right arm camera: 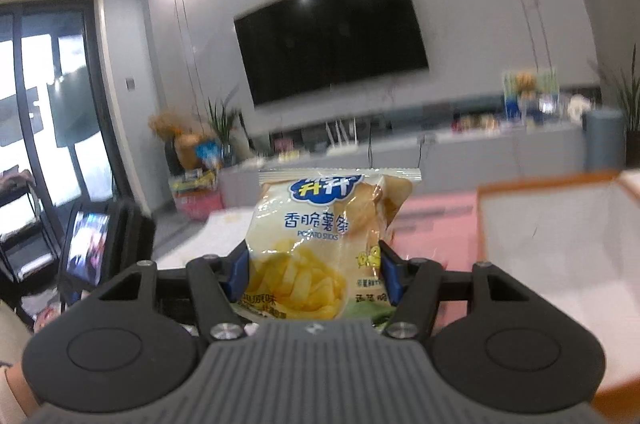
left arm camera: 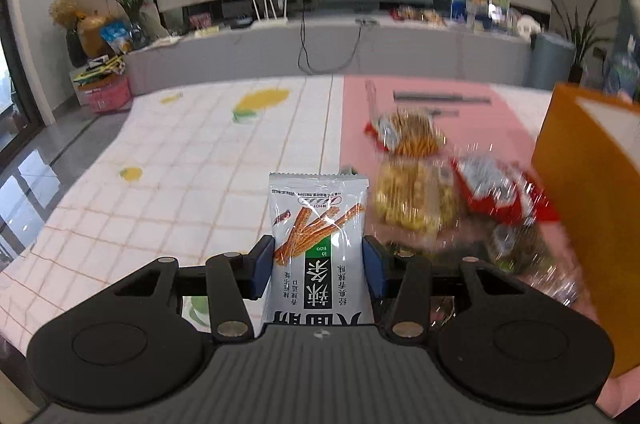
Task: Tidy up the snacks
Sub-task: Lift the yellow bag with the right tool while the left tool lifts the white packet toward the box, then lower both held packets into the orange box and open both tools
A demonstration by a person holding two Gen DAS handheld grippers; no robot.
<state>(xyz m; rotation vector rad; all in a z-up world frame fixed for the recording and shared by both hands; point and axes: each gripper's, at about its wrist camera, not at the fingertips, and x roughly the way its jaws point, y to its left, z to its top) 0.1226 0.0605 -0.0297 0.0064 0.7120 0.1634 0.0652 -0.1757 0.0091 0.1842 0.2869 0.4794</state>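
Snacks sit in both of my grippers at once. My left gripper [left arm camera: 318, 264] has its blue pads pressed against the two sides of a silver spicy-stick packet [left arm camera: 318, 236], which stands upright between them, lifted clear of the worktop [left arm camera: 180, 192] with its white tile-pattern cloth. Just to the right of it, on the pink mat [left arm camera: 492, 120], lies a blurred heap of loose packets: a yellow one [left arm camera: 412, 200], a red-and-silver one [left arm camera: 500, 192] and another red-and-silver one [left arm camera: 404, 132] farther back. An orange box [left arm camera: 592, 208] stands at the right edge of that view. My right gripper [right arm camera: 314, 272] is clamped on a yellow potato-sticks bag [right arm camera: 320, 236], held upright and raised, with its sealed top edge uppermost. To its right I see the orange-rimmed box [right arm camera: 560, 236], open and white inside. A television [right arm camera: 332, 36] hangs on the wall behind.
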